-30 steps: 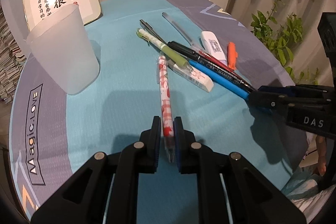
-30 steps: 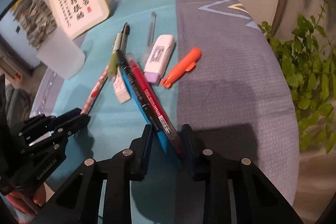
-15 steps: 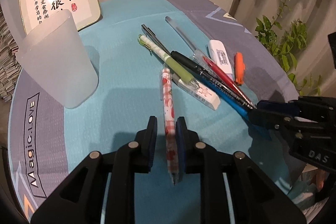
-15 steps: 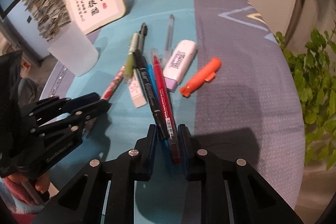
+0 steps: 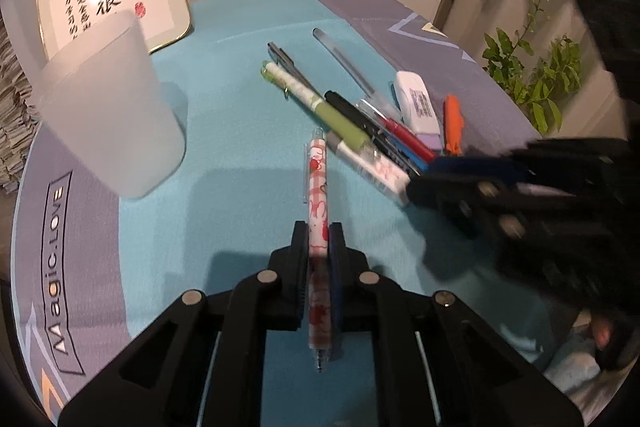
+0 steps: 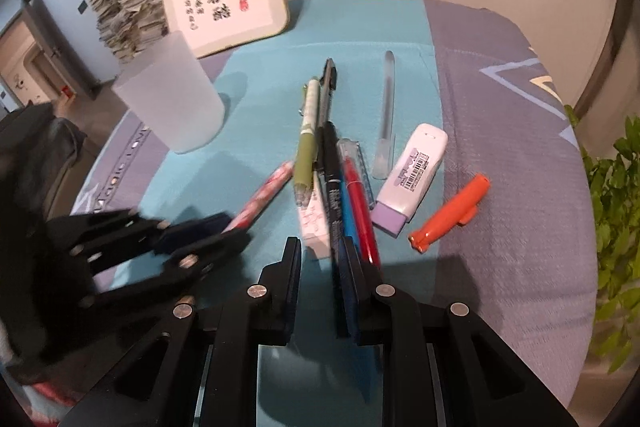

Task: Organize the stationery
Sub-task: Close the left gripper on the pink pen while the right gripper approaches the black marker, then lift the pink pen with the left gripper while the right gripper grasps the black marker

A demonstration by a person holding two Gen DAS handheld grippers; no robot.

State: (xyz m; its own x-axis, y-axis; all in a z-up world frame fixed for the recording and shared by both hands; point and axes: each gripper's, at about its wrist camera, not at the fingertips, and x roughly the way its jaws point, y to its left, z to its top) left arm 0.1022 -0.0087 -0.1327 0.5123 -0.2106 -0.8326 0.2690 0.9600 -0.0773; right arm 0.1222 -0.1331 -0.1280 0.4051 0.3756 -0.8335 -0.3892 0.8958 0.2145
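Beside the pens, right gripper (image 6: 320, 251) has opened (empty).

Right gripper (image 6: 320, 259) stands parted over the near ends of a black marker (image 6: 332, 183), blue pen (image 6: 347, 223) and red pen (image 6: 360, 203) on the table (image 6: 500, 131), frosted cup (image 6: 172, 99) far left.

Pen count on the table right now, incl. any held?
7: pink patterned pen in the left hand-held gripper; piled beside it, green pen, dark pen, clear pen, black marker, red pen, blue pen. More may hide underneath.
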